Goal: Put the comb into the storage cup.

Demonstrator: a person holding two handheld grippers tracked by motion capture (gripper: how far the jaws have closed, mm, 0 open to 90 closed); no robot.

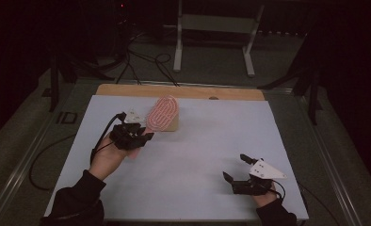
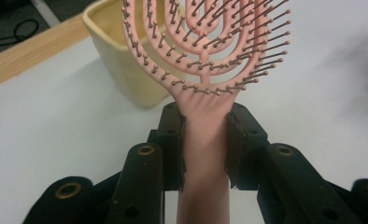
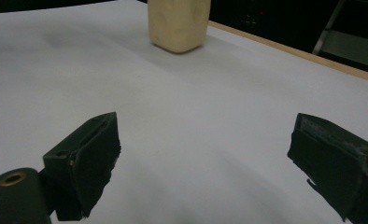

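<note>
On the left side of the white table [image 1: 188, 155] is my left gripper [image 1: 143, 134], and my left hand [image 1: 107, 157] holds it up a little way above the white top. Its two black jaws are pinching the pink hairbrush [image 2: 205, 60] by the thin handle, one jaw pressed on each side, just below the round head. In the left gripper view the brush stands straight up from my jaws, and I can see its many little pins with round tips. The brush head is open, with curvy gaps in it. From the high view the brush head points to the far side of the table and leans over the yellow cup [image 2: 121, 60]. The cup sits on the table at the far side, a bit left of the middle, close to the wooden edge [image 1: 183, 92]. I cannot tell if the brush touches the cup. Over on the right, near the close edge of the table, is my right gripper [image 1: 237, 168]. Its jaws are spread wide with nothing between them, just white table under them. In the right gripper view the yellow cup is far away, well apart from those jaws.
</note>
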